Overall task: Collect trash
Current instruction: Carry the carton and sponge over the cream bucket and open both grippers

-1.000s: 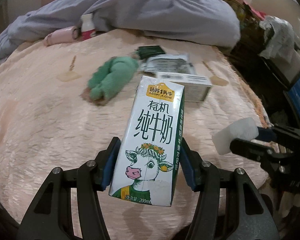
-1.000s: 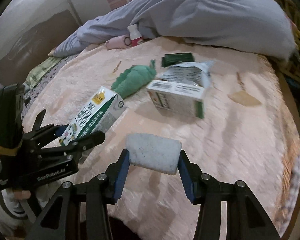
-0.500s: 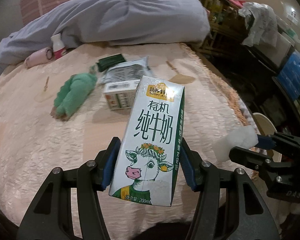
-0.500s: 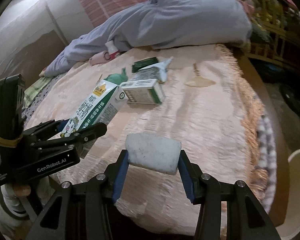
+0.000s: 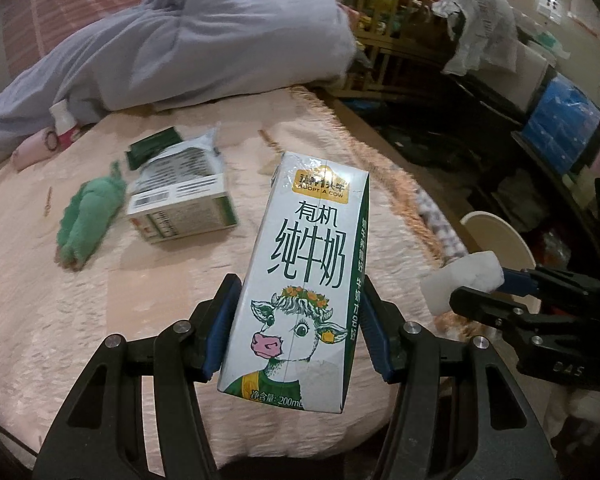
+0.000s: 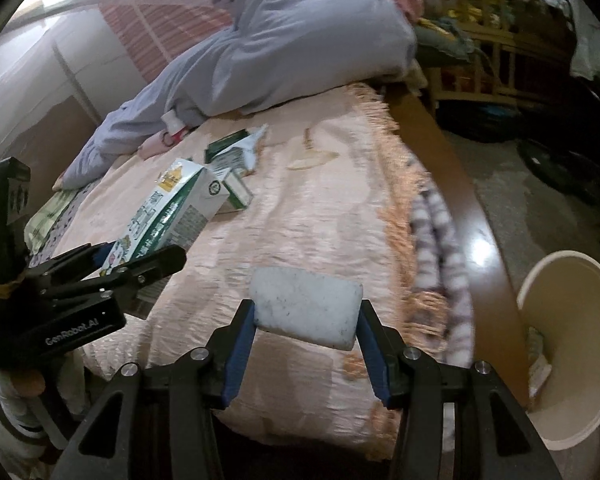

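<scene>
Above a bed [image 5: 60,320] covered in pink fabric, the left gripper [image 5: 296,320] pinches an upright milk carton [image 5: 300,280]. The right gripper [image 6: 306,326] pinches a white foam block [image 6: 306,312]. A cream wastebasket [image 6: 572,360] stands on the floor just beside the bed's edge.
</scene>
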`<act>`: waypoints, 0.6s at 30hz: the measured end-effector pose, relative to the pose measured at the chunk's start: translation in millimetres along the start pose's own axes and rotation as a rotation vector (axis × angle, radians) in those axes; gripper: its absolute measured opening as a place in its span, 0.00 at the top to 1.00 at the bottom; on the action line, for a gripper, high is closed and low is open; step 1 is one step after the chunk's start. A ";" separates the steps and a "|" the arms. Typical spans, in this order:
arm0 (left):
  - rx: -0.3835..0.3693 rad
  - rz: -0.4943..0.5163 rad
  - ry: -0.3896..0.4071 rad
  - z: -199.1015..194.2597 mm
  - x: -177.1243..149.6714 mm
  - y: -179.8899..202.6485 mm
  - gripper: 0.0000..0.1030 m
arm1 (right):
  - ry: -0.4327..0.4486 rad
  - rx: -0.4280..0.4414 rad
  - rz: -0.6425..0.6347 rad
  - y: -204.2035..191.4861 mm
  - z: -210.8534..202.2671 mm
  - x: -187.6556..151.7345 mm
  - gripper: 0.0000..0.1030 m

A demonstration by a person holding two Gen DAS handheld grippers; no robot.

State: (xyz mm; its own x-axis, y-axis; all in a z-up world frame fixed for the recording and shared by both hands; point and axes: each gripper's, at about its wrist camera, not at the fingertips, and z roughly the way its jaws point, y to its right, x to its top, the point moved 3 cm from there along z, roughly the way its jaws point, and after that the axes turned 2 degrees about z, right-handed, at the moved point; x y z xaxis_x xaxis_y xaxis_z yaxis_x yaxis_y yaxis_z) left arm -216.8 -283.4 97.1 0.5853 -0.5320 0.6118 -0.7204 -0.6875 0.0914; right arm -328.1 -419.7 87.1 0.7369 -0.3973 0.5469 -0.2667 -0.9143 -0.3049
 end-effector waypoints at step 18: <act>-0.104 0.133 -0.026 26.0 22.9 95.3 0.46 | 0.035 -0.105 0.131 87.8 -36.8 -13.6 0.53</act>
State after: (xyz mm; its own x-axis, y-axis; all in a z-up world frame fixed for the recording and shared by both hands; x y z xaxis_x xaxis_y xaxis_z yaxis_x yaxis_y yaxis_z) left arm -262.4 -373.9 99.4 0.4910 -0.6281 0.6037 -0.8258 -0.5562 0.0929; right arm -384.3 -497.4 81.6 0.6698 -0.5149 0.5351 -0.4242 -0.8567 -0.2934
